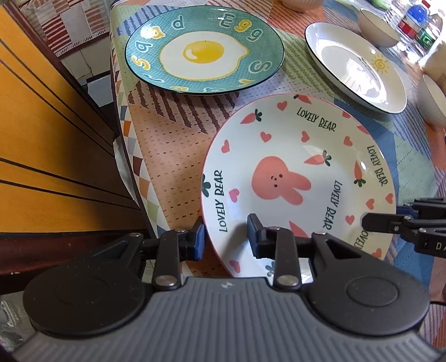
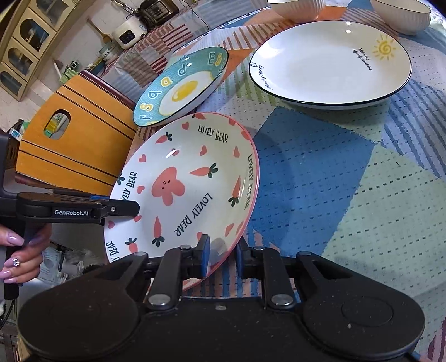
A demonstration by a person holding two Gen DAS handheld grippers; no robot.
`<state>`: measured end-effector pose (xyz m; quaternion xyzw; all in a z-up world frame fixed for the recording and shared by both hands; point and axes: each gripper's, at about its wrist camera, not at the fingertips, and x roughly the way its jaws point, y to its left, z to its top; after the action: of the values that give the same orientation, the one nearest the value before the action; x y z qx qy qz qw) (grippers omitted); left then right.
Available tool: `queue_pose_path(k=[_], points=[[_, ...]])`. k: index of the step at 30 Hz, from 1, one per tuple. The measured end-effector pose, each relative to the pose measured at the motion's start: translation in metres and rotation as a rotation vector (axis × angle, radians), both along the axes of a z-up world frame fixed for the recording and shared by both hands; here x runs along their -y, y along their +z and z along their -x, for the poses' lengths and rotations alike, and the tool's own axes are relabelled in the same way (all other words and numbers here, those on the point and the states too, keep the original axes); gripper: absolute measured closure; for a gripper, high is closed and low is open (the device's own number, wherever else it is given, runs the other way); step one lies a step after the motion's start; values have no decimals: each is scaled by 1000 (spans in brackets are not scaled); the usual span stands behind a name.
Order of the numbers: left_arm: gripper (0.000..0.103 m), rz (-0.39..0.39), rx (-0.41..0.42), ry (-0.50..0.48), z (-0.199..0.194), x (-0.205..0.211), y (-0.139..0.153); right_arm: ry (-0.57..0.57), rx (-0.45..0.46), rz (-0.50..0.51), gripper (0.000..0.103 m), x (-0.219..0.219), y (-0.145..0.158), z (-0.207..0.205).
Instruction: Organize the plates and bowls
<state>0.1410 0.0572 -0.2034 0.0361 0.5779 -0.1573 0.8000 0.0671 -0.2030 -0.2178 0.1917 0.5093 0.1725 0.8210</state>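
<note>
The white "Lovely Bear" plate (image 1: 295,178) with a pink rabbit is tilted above the table, also in the right wrist view (image 2: 184,189). My left gripper (image 1: 227,236) straddles its near-left rim, jaws apart with a gap around the rim. My right gripper (image 2: 221,260) straddles its opposite rim, also loosely. The right gripper shows at the right edge of the left view (image 1: 395,225); the left one shows at the left of the right view (image 2: 122,207). A teal egg plate (image 1: 203,50) and a white sun plate (image 1: 356,66) lie beyond.
A patchwork tablecloth (image 2: 348,181) covers the table. White bowls (image 2: 401,15) stand at the far side, with bottles (image 1: 418,25) behind. An orange wooden chair (image 1: 50,133) stands against the table's left edge.
</note>
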Motion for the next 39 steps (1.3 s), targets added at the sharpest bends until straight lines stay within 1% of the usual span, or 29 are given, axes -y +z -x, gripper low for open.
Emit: queue_pose_path(k=[2, 3, 6, 10, 12, 14, 17, 21, 25, 30, 33, 36, 39], points=[[73, 12, -2, 20, 0, -1, 0, -17, -6, -37, 83, 6, -3, 0], [73, 2, 5, 11, 1, 1, 1, -15, -3, -44, 83, 7, -4, 1], [74, -3, 0, 7, 5, 3, 3, 0, 12, -28, 83, 5, -2, 2], [74, 31, -21, 50, 8, 2, 7, 15, 35, -40, 83, 13, 4, 2], [75, 41, -22, 57, 11, 5, 9, 31, 33, -15, 83, 14, 7, 2], [75, 22, 7, 33, 17, 12, 13, 20, 36, -20, 83, 19, 7, 5], [75, 24, 25, 25, 22, 19, 21, 13, 36, -32, 83, 28, 9, 9], [75, 27, 44, 7, 26, 30, 33, 25, 72, -7, 82, 34, 23, 18], [75, 50, 51, 2, 25, 42, 47, 10, 94, 3, 82, 46, 35, 21], [75, 54, 116, -19, 24, 63, 70, -9, 127, 3, 81, 64, 51, 23], [75, 68, 135, -32, 18, 77, 83, -26, 157, 15, 81, 76, 64, 21], [75, 56, 179, -56, 10, 92, 95, -39, 187, 21, 81, 90, 74, 14], [75, 59, 180, -70, -7, 105, 102, -50, 218, 25, 81, 103, 81, 3]])
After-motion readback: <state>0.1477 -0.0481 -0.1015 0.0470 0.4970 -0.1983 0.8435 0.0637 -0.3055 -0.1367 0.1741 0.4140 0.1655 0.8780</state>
